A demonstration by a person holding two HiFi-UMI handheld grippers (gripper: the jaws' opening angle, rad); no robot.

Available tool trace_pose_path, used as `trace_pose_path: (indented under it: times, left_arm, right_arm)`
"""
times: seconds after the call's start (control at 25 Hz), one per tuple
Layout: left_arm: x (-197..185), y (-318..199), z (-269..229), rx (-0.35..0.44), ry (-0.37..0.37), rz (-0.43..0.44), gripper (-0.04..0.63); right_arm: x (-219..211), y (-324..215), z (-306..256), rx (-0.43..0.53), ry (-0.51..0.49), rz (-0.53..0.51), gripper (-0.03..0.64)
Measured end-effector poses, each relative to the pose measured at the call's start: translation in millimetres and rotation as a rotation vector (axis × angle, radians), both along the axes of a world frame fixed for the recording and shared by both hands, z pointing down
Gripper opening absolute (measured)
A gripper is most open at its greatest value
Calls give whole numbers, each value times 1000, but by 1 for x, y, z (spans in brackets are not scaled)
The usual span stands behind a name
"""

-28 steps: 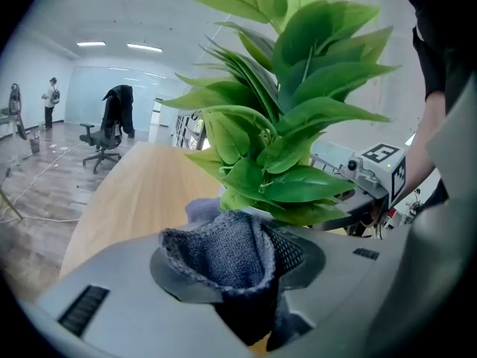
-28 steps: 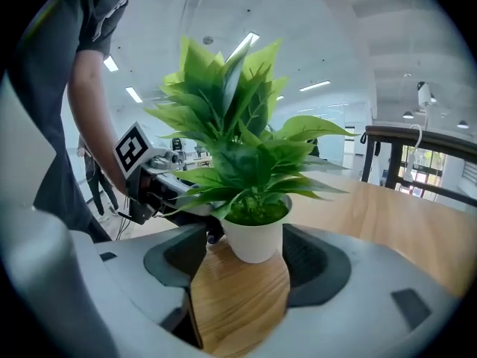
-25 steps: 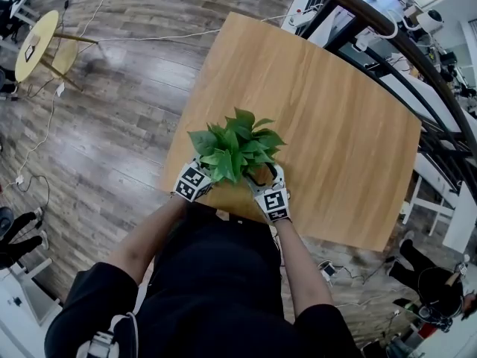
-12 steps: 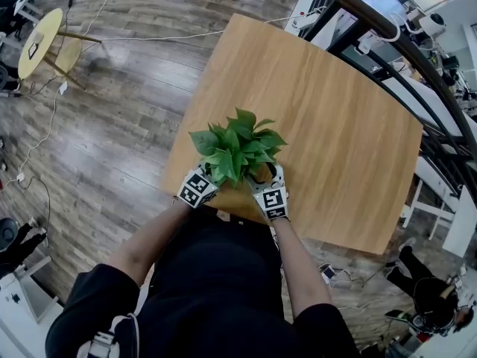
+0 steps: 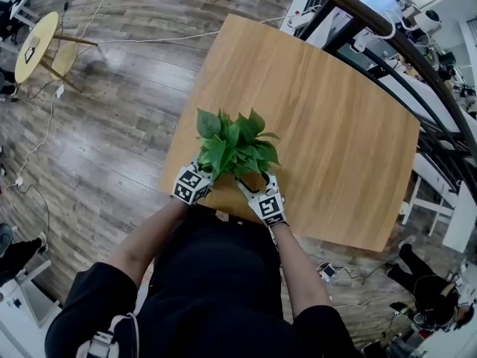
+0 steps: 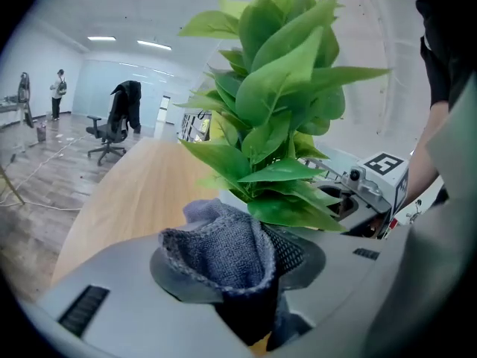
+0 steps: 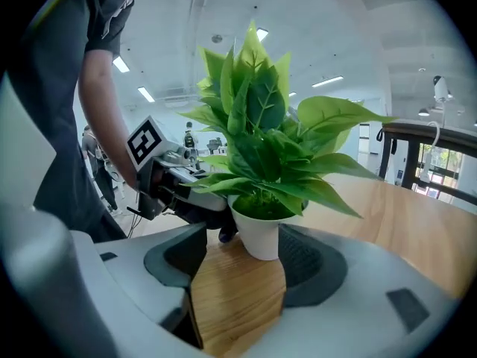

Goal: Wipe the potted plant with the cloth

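L gripper pinches cloth, bunched at jaw tips. Plant stands upright in white pot near table front edge, betw. both grippers. Lowest leaves hang just over cloth, slightly to its right; contact unclear. R gripper jaws spread, empty, pot just ahead. Next wipe prob. L, upward along leaves.

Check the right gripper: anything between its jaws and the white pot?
Only bare table. The right gripper is open, with the white pot just ahead; the right gripper view shows it.
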State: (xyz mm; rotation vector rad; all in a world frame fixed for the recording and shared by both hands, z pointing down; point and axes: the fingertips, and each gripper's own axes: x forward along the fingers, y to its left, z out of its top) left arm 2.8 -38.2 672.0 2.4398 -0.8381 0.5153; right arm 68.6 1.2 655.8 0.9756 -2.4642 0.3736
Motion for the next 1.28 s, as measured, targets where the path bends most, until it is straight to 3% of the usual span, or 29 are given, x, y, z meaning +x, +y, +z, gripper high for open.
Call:
trace_pose_path:
  times: [0.2,0.44,0.8,1.08,1.28]
  left_arm:
    - [-6,-2,2,0,-1,-6,176]
    - [0,0,-1,11,-5,18,176]
    - [10,15,-4,23,-11,69,176]
    - [14,27,0,8,-1,69,176]
    - [8,19,-1,11,-3,29,176]
  right_arm:
    - [17,-11,3,2,23,85,302]
    - [6,-25,-9,43,-18,37,303]
    - [6,-30,-7,34,-13,132,302]
    - [6,-29,-6,31,0,124,302]
    - [4,-5,-2,36,12,51,302]
